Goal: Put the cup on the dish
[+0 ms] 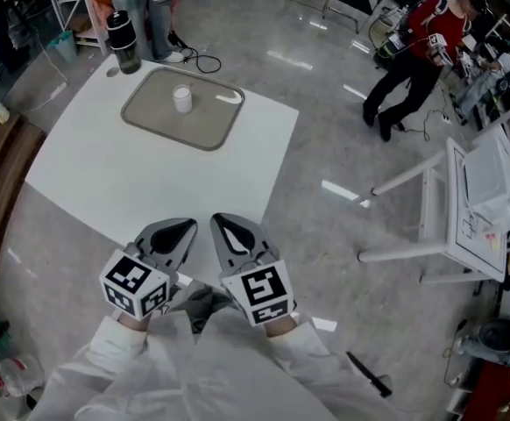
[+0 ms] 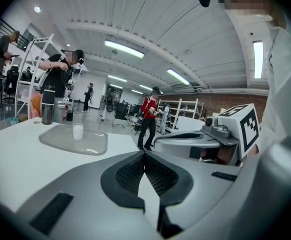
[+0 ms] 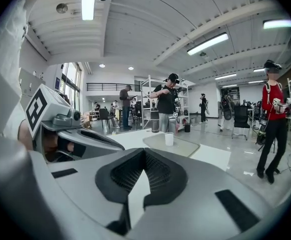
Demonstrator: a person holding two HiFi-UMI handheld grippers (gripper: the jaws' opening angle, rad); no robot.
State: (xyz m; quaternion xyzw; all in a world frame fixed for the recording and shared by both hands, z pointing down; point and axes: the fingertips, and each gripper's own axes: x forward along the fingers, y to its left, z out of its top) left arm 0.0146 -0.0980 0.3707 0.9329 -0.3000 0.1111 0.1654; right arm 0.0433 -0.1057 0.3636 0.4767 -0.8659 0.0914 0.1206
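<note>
A small white cup (image 1: 181,99) stands upright on the grey rounded dish (image 1: 154,119) at the far side of the white table (image 1: 132,178). From the left gripper view the cup (image 2: 78,132) and dish (image 2: 60,143) lie well ahead, and they also show far off as cup (image 3: 169,139) and dish (image 3: 188,148) in the right gripper view. My left gripper (image 1: 187,226) and right gripper (image 1: 222,221) are held side by side just short of the table's near edge, far from the cup. Both are shut with nothing between their jaws, left (image 2: 144,154) and right (image 3: 145,152).
A dark tumbler (image 1: 123,42) stands at the table's far corner beyond the dish. A white folding stand (image 1: 465,209) lies on the floor to the right, and a black tool (image 1: 369,375) lies near my feet. A person in red (image 1: 413,55) and others move in the background.
</note>
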